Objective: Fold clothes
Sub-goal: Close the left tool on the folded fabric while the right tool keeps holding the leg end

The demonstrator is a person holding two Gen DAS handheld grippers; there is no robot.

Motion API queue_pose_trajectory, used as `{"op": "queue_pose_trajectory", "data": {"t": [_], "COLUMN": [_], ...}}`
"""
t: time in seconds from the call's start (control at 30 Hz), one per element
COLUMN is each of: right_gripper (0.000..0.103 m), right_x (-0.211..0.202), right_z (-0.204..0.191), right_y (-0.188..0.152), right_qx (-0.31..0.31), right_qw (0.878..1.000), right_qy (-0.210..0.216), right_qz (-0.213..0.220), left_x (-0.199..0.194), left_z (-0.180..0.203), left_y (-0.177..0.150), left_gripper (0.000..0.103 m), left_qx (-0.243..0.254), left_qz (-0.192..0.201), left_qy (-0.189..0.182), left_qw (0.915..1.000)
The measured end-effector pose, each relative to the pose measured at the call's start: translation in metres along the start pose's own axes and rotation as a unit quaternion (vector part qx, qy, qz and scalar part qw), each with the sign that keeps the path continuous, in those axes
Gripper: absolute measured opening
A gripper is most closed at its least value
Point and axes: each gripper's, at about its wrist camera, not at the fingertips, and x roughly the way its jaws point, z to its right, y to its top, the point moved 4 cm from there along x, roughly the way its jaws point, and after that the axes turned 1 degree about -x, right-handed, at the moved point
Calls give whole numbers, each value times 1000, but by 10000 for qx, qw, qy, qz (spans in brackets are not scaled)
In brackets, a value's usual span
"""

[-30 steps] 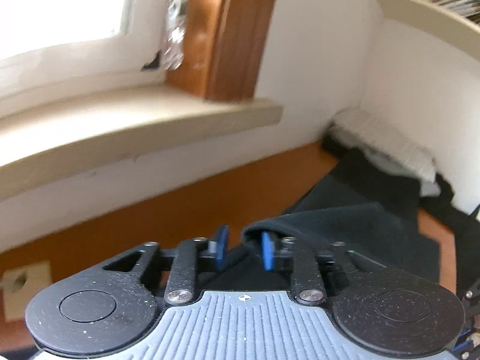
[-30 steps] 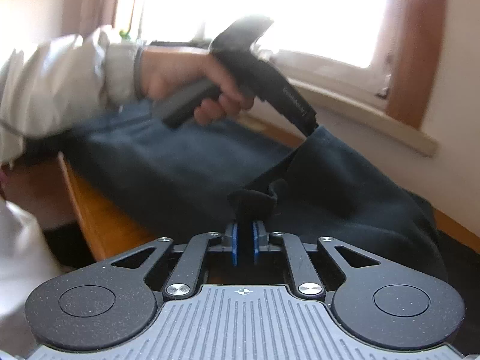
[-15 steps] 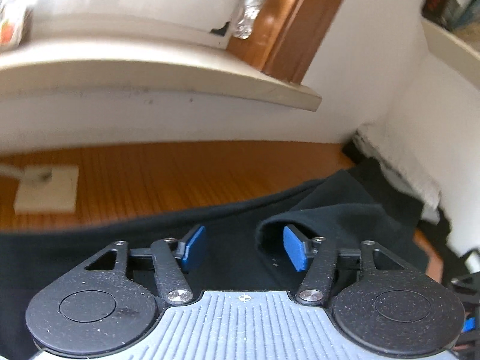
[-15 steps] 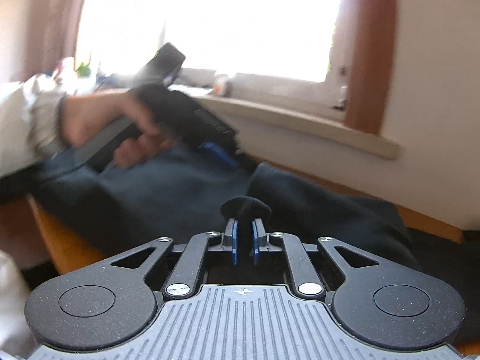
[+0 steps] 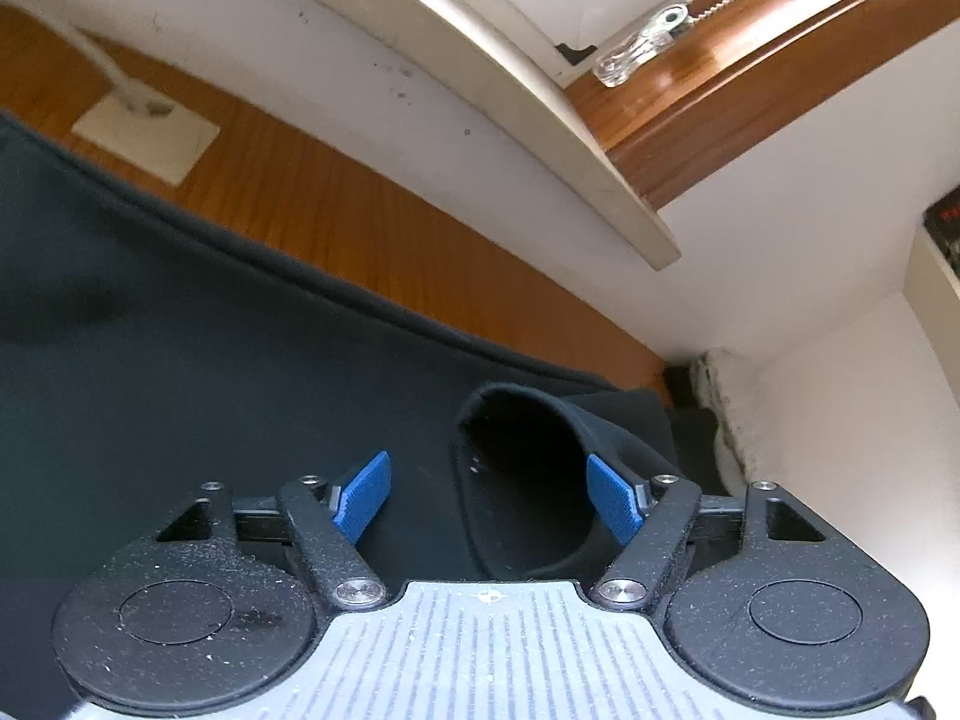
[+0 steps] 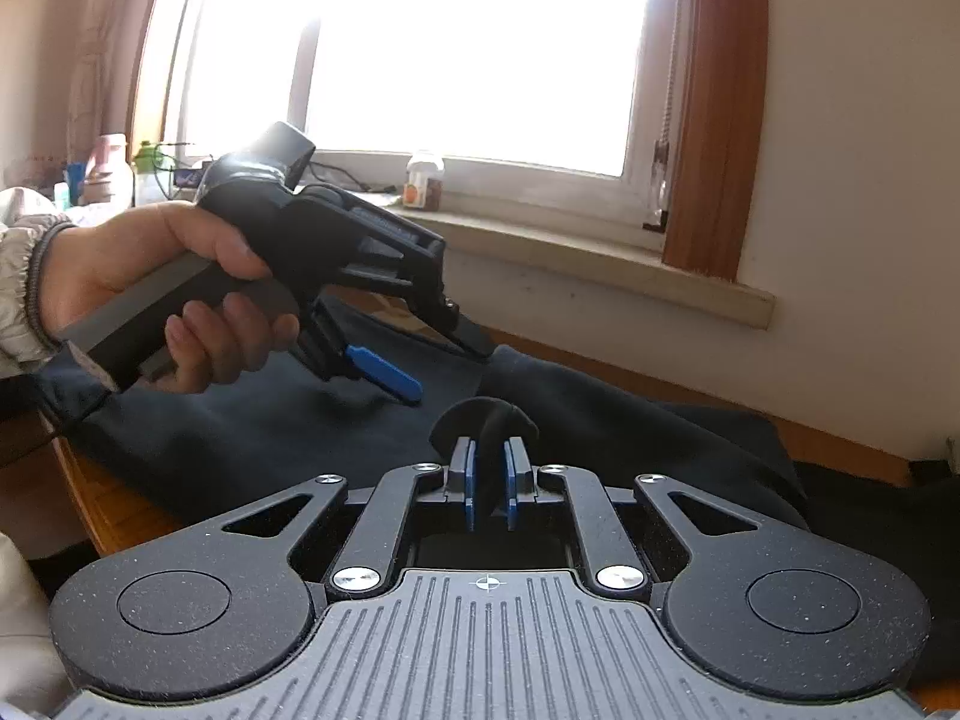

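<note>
A dark navy garment (image 5: pixel 198 372) lies spread on the wooden table (image 5: pixel 336 204). My left gripper (image 5: pixel 489 498) is open just above it, its blue pads wide apart. A curled fold of the cloth (image 5: pixel 528 468) stands between them and leans on the right pad (image 5: pixel 612 507). In the right wrist view my right gripper (image 6: pixel 487 483) is shut on a bunched edge of the garment (image 6: pixel 630 438). The left gripper (image 6: pixel 384 324) shows there too, held in a hand (image 6: pixel 150 276), open over the cloth.
A window sill (image 5: pixel 498 96) and white wall run along the far side of the table. A white socket block (image 5: pixel 147 132) with a cable sits on the wood. White cloth (image 5: pixel 729 420) lies in the corner. Bottles and a jar (image 6: pixel 423 183) stand on the sill.
My left gripper has opened wider, let go of the garment's edge, and tilted down over the cloth. The right gripper stays shut on its fold and has lowered toward the table.
</note>
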Motion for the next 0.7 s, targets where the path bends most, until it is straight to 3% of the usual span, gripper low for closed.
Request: {"op": "queue_pose_trajectory", "data": {"t": [0.3,0.47,0.7], "right_gripper": [8,8,7], "right_x": [-6,-9,-13], "right_z": [8,13,4], "right_y": [5,8,8], "right_qx": [111,206,110], "right_qw": [9985,9972,9983], "right_qy": [-473,-631,-280], "right_qz": [243,355,492], "left_x": [1,4,7], "left_z": [-3,5,15], "left_y": [-29,-41,-58], "left_gripper": [78,78,80], "left_qx": [-1021,-1256,-1566], "left_qz": [-40,-56,-79], "left_qy": [-576,-799,-1102], "left_qw": [9931,9888,9815]}}
